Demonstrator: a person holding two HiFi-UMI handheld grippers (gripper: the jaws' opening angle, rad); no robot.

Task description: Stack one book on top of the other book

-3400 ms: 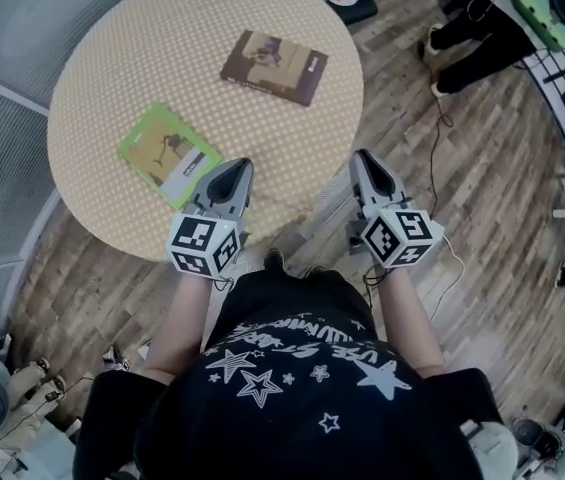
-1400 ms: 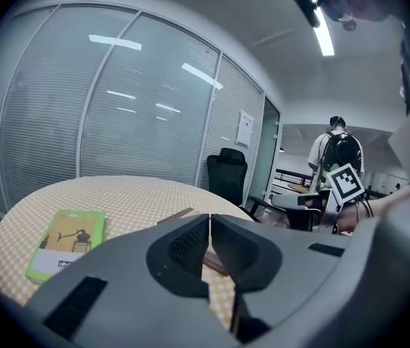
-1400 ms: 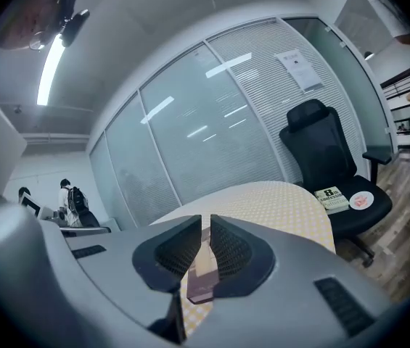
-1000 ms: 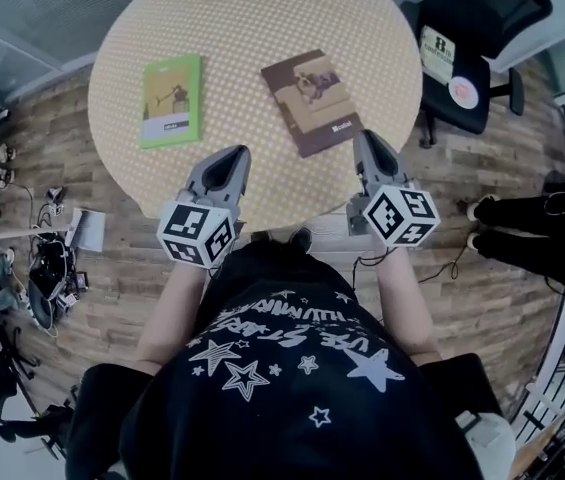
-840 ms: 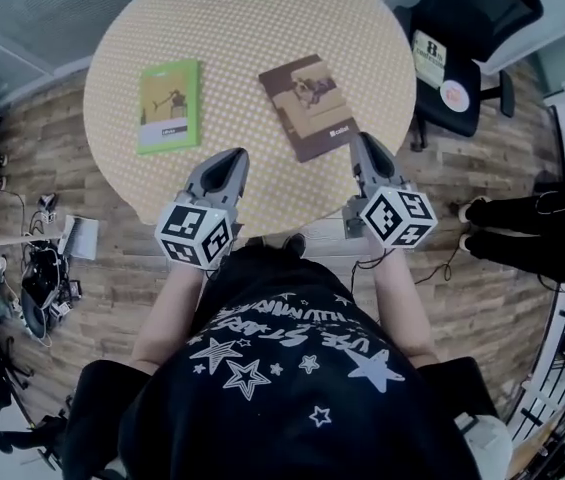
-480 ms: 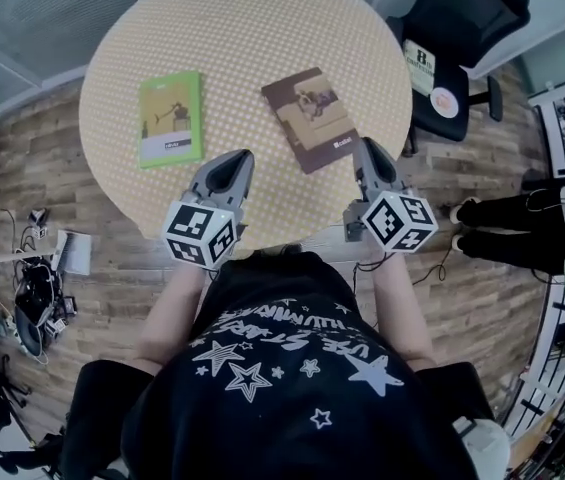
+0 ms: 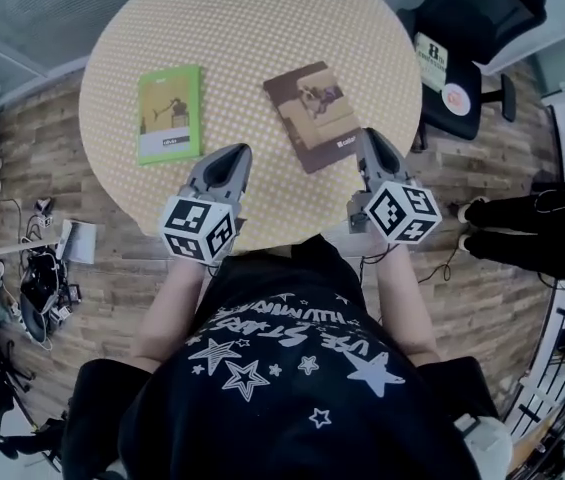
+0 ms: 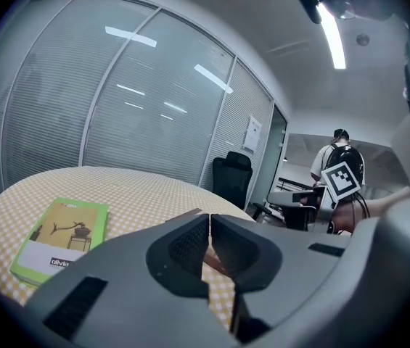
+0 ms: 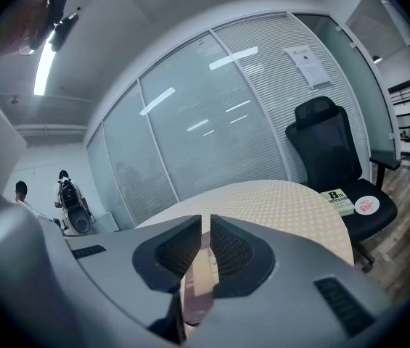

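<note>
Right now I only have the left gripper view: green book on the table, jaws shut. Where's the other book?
Observer: The brown book lies flat on the table, right of the green book, with a clear gap between them.
Operator: Right gripper on it?
Observer: No. The right gripper is shut and empty, its tip beside the brown book's near corner.
Operator: And mine, from above?
Observer: The left gripper sits over the near table edge, between the two books, touching neither.

Bright ceiling light, fisheye-warped edges
</note>
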